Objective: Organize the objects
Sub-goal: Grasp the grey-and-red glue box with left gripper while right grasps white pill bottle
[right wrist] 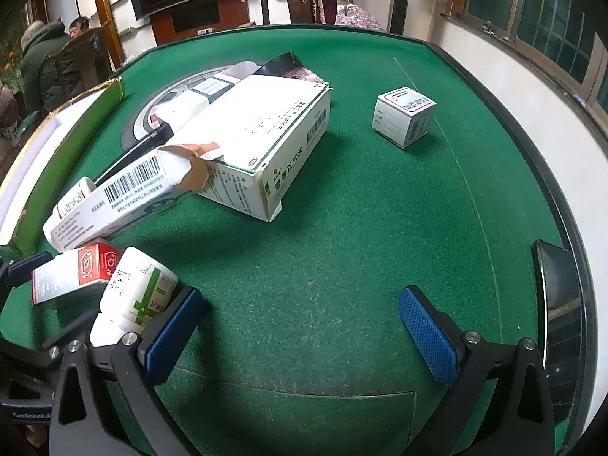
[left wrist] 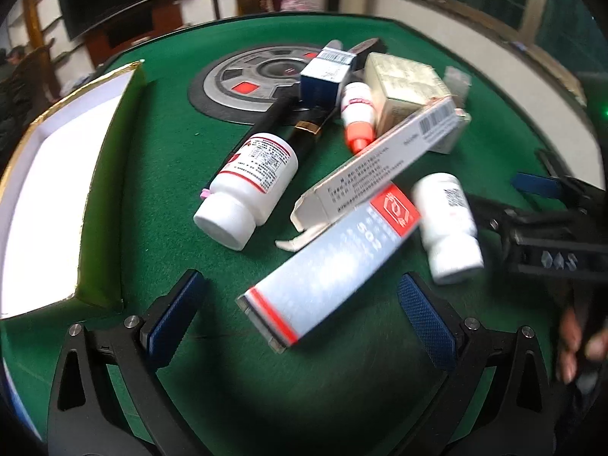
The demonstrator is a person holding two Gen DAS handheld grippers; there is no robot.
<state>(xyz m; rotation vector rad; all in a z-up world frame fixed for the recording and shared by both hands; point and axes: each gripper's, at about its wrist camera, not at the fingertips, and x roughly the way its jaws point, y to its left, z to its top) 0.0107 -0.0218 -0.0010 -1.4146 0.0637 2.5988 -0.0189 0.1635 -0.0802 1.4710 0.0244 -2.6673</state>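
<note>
In the left wrist view my left gripper (left wrist: 300, 319) stands open low over the green felt. The near end of a silver box with red ends (left wrist: 330, 266) lies between its blue pads, which do not touch it. Beyond it lie a long white barcoded box (left wrist: 380, 163), a white pill bottle (left wrist: 247, 186) on its side and a small white bottle (left wrist: 448, 224). My right gripper (right wrist: 300, 334) is open over bare felt, with that small white bottle, green-labelled (right wrist: 136, 288), just outside its left finger.
A white tray with gold and green walls (left wrist: 110, 174) sits at the left. Farther back lie a blue box (left wrist: 326, 76), a beige box (left wrist: 406, 87) and an orange-capped bottle (left wrist: 357, 117). A cube box (right wrist: 402, 116) stands alone at the right. A black slab (right wrist: 562, 304) lies by the table rim.
</note>
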